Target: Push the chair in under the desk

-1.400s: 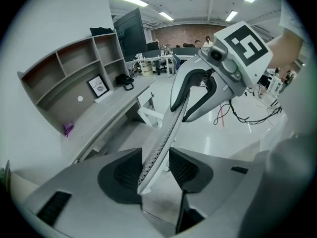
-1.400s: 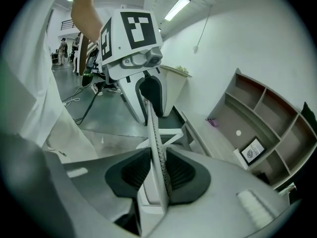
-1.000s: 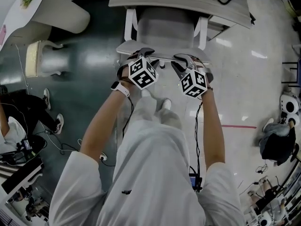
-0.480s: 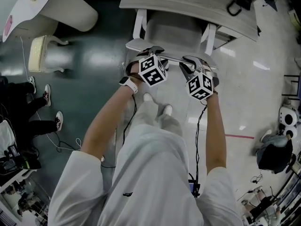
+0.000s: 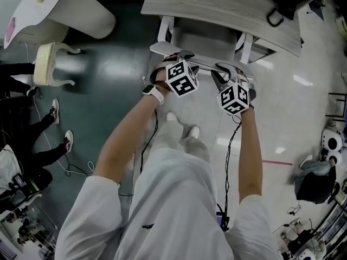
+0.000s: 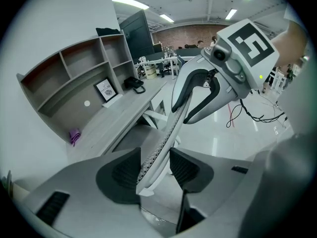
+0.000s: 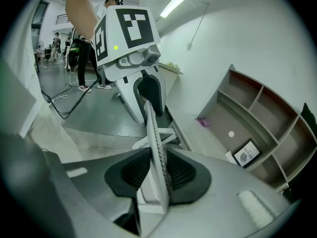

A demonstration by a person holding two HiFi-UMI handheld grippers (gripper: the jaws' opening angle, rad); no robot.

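The grey chair's seat (image 5: 201,37) sits partly under the light wooden desk (image 5: 217,4). Its thin perforated backrest (image 5: 205,67) faces me. My left gripper (image 5: 176,58) is shut on the backrest's top edge (image 6: 161,138), which runs slantwise between the pads and touches both. Its jaws have just been opening a little. My right gripper (image 5: 227,73) is shut on the same edge (image 7: 152,133) a hand's width to the right, pads (image 7: 133,170) pressed on both faces. Each gripper shows in the other's view, the right gripper (image 6: 200,95) and the left gripper (image 7: 148,95).
On the desk stand an open shelf unit (image 6: 74,81) with a framed picture (image 6: 105,89), and a black bag (image 5: 276,18). A cream chair (image 5: 51,64) and a white table (image 5: 65,7) stand at the left. People's legs (image 5: 51,129) and cables (image 5: 70,167) are at the left.
Both grippers have moved forward with the chair toward the desk. More of the seat now lies under the desktop, and the person has stepped forward after it.
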